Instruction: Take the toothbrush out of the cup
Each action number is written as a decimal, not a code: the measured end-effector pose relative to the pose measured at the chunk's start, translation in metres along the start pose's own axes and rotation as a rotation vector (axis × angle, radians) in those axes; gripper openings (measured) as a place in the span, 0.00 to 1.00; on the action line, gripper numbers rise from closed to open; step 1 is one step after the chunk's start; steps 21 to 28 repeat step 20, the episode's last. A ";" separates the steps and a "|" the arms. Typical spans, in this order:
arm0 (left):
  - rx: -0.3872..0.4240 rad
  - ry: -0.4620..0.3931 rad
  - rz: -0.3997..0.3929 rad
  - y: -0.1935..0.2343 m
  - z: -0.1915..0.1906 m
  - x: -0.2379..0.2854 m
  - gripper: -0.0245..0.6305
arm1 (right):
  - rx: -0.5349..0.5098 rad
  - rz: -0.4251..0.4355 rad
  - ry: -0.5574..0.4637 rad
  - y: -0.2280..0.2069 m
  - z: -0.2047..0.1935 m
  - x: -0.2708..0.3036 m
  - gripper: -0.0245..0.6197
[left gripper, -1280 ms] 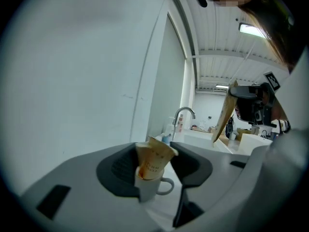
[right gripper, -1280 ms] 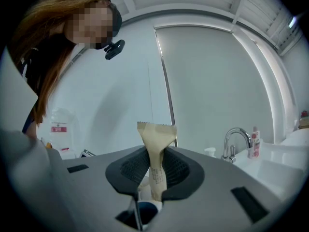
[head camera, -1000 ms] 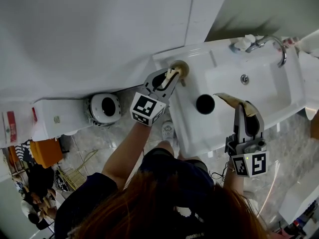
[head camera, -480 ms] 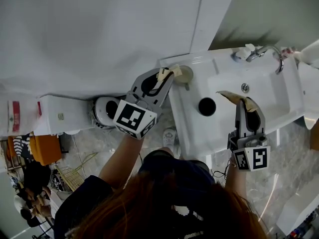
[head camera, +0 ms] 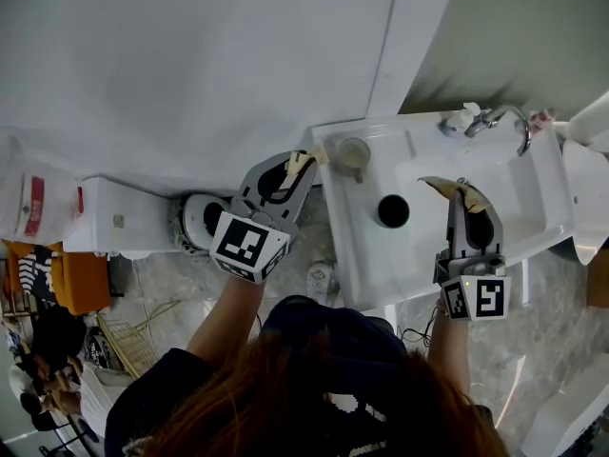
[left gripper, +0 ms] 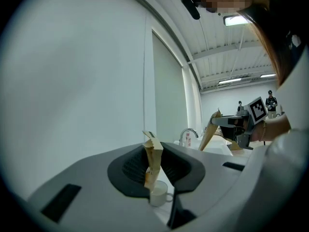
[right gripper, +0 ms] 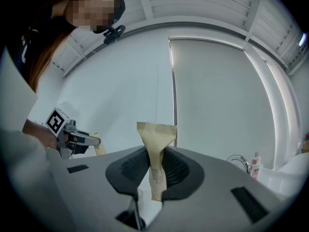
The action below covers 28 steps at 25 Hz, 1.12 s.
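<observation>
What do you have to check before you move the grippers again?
1. Left gripper fingers pressed together: ok.
2. Toothbrush between those fingers: cannot tell, no toothbrush can be made out.
3. Cup upright on the sink counter: ok.
4. Left gripper apart from the cup: ok, it is off to the cup's side.
5. Right gripper out of the way, over the basin, fingers together: ok.

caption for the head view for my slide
Overhead of a person at a white sink, left tool near the cup, right tool held over the sink.
</observation>
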<state>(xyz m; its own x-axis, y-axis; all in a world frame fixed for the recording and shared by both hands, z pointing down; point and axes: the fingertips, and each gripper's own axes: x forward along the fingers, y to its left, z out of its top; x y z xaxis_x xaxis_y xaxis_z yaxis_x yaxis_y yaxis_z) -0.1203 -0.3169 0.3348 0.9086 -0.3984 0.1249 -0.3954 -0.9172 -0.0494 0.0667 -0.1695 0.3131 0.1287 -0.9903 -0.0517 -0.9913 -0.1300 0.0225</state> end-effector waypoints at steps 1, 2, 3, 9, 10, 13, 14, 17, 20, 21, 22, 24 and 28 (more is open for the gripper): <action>0.003 0.000 0.009 0.000 0.000 -0.002 0.15 | -0.003 -0.002 -0.004 0.000 0.001 -0.001 0.17; 0.006 -0.001 0.016 0.000 0.000 -0.004 0.15 | -0.006 -0.004 -0.007 0.000 0.001 -0.001 0.17; 0.008 -0.004 0.022 0.000 0.001 -0.006 0.15 | -0.010 -0.007 -0.009 -0.001 0.002 -0.002 0.17; 0.002 -0.015 0.048 0.006 0.007 -0.018 0.15 | 0.001 -0.015 -0.039 0.008 0.011 0.004 0.17; 0.001 -0.016 0.052 0.006 0.007 -0.019 0.15 | 0.001 -0.018 -0.042 0.009 0.012 0.003 0.17; 0.000 -0.021 0.065 0.004 0.008 -0.023 0.15 | -0.021 -0.038 -0.024 0.006 0.009 -0.001 0.17; 0.001 -0.023 0.067 0.004 0.008 -0.024 0.15 | -0.023 -0.040 -0.024 0.006 0.009 -0.002 0.17; 0.001 -0.031 0.069 0.002 0.009 -0.026 0.15 | -0.028 -0.046 -0.030 0.004 0.011 -0.004 0.17; 0.001 -0.036 0.071 0.002 0.011 -0.028 0.15 | -0.027 -0.053 -0.042 0.004 0.015 -0.007 0.17; 0.001 -0.036 0.071 0.002 0.011 -0.028 0.15 | -0.027 -0.053 -0.042 0.004 0.015 -0.007 0.17; 0.001 -0.036 0.071 0.002 0.011 -0.028 0.15 | -0.027 -0.053 -0.042 0.004 0.015 -0.007 0.17; 0.001 -0.036 0.071 0.002 0.011 -0.028 0.15 | -0.027 -0.053 -0.042 0.004 0.015 -0.007 0.17; 0.001 -0.036 0.071 0.002 0.011 -0.028 0.15 | -0.027 -0.053 -0.042 0.004 0.015 -0.007 0.17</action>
